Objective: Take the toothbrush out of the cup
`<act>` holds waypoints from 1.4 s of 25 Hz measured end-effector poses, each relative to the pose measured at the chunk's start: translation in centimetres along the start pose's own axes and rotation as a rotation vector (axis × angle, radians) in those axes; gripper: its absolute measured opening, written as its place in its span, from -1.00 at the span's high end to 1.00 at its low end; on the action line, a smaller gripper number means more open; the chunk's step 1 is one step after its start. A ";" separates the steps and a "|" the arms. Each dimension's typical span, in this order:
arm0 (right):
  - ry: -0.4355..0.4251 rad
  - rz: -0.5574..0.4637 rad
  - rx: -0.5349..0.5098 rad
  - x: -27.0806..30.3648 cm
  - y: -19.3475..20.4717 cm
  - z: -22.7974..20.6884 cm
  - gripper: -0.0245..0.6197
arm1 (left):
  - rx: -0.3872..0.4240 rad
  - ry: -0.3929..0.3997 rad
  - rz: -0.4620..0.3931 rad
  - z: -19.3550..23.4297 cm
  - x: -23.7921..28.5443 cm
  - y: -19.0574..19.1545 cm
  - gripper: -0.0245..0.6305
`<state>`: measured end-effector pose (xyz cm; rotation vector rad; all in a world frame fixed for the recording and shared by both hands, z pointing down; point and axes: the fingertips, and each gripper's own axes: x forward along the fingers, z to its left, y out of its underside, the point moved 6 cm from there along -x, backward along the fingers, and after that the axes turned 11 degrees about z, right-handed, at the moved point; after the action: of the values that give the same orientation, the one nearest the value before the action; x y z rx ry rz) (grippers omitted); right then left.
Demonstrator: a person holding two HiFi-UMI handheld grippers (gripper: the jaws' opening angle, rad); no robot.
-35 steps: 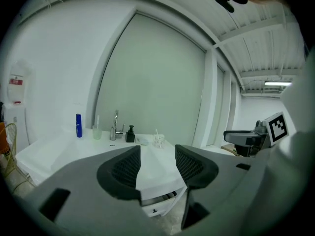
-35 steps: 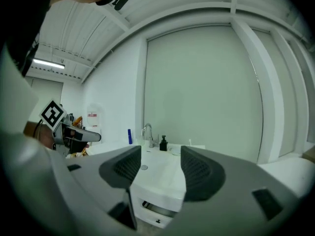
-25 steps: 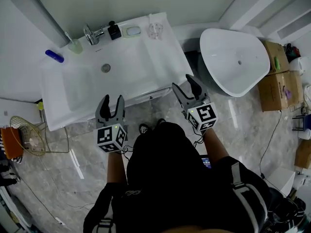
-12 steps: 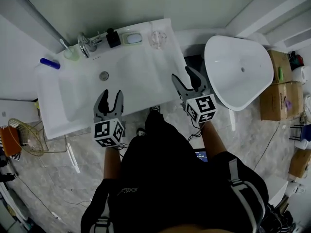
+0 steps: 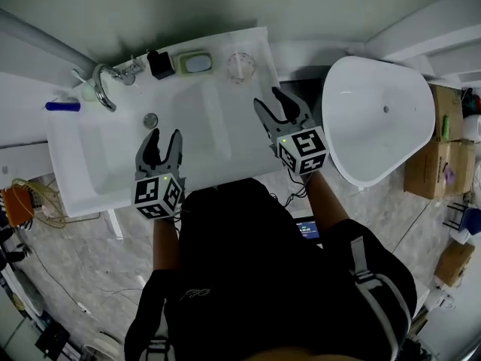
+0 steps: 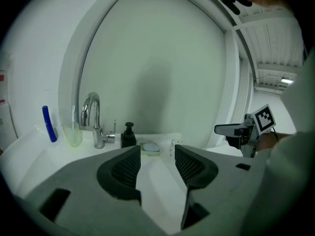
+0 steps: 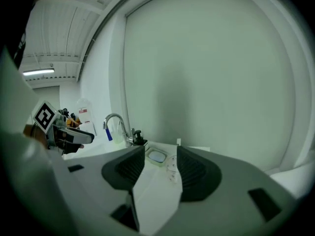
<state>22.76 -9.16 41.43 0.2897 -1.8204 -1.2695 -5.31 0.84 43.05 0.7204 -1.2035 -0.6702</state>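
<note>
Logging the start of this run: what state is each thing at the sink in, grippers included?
Pale green translucent cup: upright beside the tap, toothbrush inside.
White toothbrush: standing in the cup, untouched.
Chrome tap: no water seen running.
Left gripper: open, empty.
Right gripper: open, jaws just been closing, nothing between them.

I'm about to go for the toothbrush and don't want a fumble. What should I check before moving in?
1. Toothbrush stands in the cup: ok.
2. Left hand-held gripper open, nothing between its jaws: ok.
3. Right hand-held gripper empty: ok; its jaws have just been closing a little, with nothing between them.
4. A gripper at the cup: not ok; both are over the near side of the sink, and the cup is at its far left corner.
5. Room between the cup and the faucet beside it: cannot tell.
</note>
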 end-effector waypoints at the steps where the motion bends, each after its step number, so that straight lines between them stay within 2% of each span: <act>1: -0.012 0.017 0.001 0.9 0.0 -0.4 0.27 | -0.009 -0.011 0.014 0.2 0.4 0.2 0.25; 6: -0.059 0.083 0.015 4.3 -0.3 -1.5 0.27 | -0.036 -0.053 0.064 1.0 2.0 0.7 0.25; 11: -0.063 0.152 0.008 7.7 -0.4 -2.0 0.27 | -0.061 -0.041 0.087 1.6 3.9 1.1 0.25; 22: -0.009 0.347 -0.007 13.5 0.1 -3.3 0.27 | -0.080 0.046 0.145 3.7 8.0 1.1 0.25; 35: 0.038 0.516 0.037 18.8 2.5 -5.3 0.35 | -0.082 0.066 0.200 6.2 9.7 1.2 0.25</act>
<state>16.27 -23.04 53.83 -0.1329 -1.7368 -0.8626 -9.03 -6.83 50.83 0.5415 -1.1631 -0.5223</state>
